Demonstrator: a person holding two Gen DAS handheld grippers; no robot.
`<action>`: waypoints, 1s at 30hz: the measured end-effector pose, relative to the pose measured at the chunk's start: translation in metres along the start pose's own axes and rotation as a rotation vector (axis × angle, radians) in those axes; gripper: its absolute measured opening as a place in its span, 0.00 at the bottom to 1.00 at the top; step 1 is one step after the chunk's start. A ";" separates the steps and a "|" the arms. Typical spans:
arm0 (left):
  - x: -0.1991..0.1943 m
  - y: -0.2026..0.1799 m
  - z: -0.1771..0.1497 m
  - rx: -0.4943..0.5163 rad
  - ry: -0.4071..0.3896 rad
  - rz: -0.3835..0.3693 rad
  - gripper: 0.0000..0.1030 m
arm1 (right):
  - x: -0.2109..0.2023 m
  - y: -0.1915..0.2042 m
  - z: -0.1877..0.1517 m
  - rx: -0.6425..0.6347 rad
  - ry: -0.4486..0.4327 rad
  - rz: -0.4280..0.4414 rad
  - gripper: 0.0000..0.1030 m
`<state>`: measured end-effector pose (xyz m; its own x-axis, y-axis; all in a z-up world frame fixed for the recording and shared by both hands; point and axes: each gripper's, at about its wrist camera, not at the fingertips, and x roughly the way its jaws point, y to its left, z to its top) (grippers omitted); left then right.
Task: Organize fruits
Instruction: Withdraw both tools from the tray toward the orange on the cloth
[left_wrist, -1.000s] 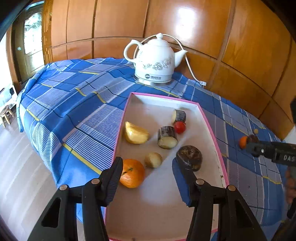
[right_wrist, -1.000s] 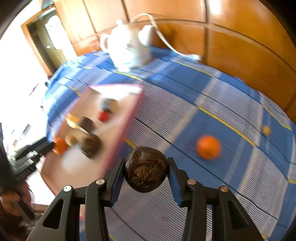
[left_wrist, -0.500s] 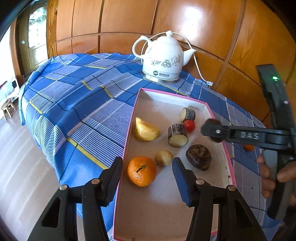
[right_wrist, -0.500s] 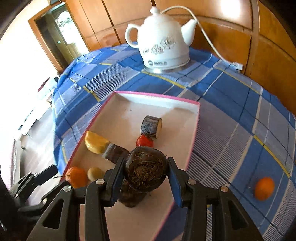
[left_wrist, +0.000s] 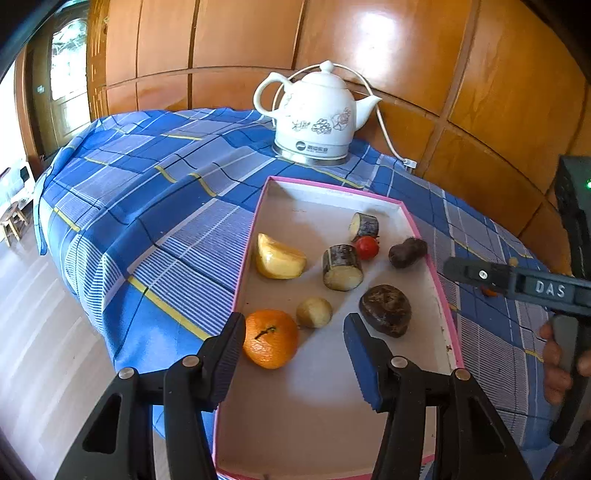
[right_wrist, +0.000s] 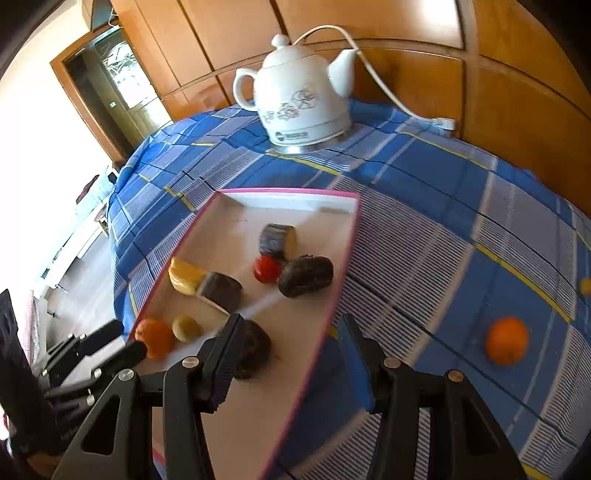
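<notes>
The right tool (right_wrist: 286, 356), half a second ago clamped on the dark-brown knobbly fruit (right_wrist: 304, 276), now gapes empty, that fruit resting at three o'clock in the pink-rimmed tray (right_wrist: 347, 236), while the left tool (left_wrist: 293, 352) hovers open, leaving the loose round orange (right_wrist: 506, 340) next.

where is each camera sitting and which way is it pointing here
Left wrist: on the open left gripper at the near end of the pink-rimmed tray, facing the white ceramic kettle; the right gripper and the person's fingers enter at right.
Right wrist: on the open right gripper over the tray's right rim, angled left towards the kettle; the left gripper shows lower left.
Shared: tray, kettle, tray fruit, blue checked tablecloth.
</notes>
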<state>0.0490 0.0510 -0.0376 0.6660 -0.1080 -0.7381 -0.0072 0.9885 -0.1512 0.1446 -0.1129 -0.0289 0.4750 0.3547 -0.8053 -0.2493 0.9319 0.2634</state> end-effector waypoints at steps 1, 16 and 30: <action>-0.001 -0.001 0.000 0.004 -0.001 -0.002 0.55 | -0.002 -0.002 -0.002 0.002 -0.002 -0.004 0.51; -0.007 -0.021 -0.004 0.055 -0.002 -0.023 0.56 | -0.050 -0.047 -0.034 0.007 -0.013 -0.133 0.51; -0.007 -0.046 -0.004 0.122 0.006 -0.034 0.57 | -0.092 -0.125 -0.055 0.094 -0.019 -0.280 0.51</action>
<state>0.0420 0.0061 -0.0281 0.6599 -0.1419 -0.7379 0.1061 0.9898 -0.0955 0.0854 -0.2660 -0.0171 0.5305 0.0834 -0.8436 -0.0272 0.9963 0.0814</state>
